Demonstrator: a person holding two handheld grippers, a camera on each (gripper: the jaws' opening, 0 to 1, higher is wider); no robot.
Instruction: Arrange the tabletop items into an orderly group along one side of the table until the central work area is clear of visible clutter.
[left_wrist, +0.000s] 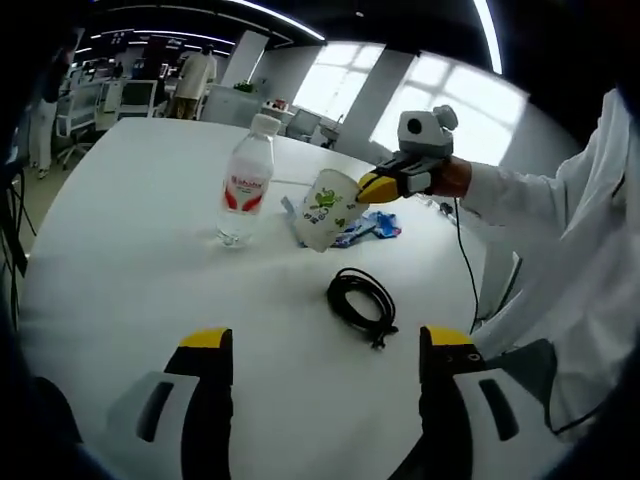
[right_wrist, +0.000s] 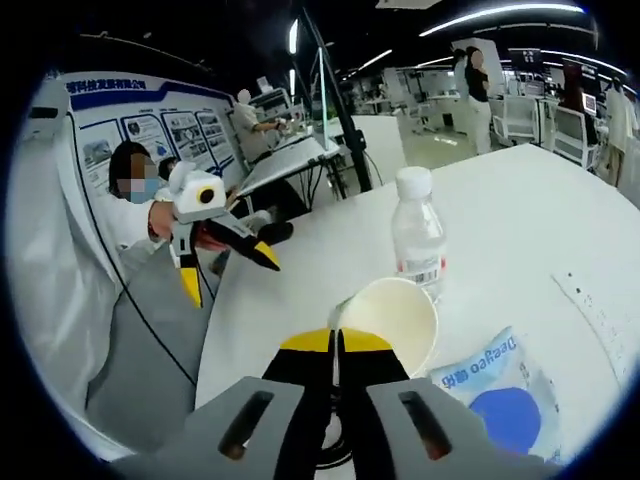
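A white paper cup (left_wrist: 324, 208) with green print hangs tilted above the white table (left_wrist: 130, 250), and my right gripper (left_wrist: 378, 186) is shut on its rim. In the right gripper view the shut jaws (right_wrist: 337, 343) pinch the cup (right_wrist: 397, 315) at its near edge. A clear water bottle (left_wrist: 244, 185) with a red label stands upright just left of the cup; the bottle (right_wrist: 417, 238) rises behind the cup. A blue packet (left_wrist: 366, 228) lies beside the cup, the same packet (right_wrist: 497, 385) lying at lower right. My left gripper (left_wrist: 325, 342) is open over the near table, short of a coiled black cable (left_wrist: 362, 298).
My left gripper (right_wrist: 228, 272) also appears held open by a person in white off the table's edge. A pale ruler-like strip (right_wrist: 592, 308) lies on the table (right_wrist: 520, 220). Desks, chairs and people stand far behind.
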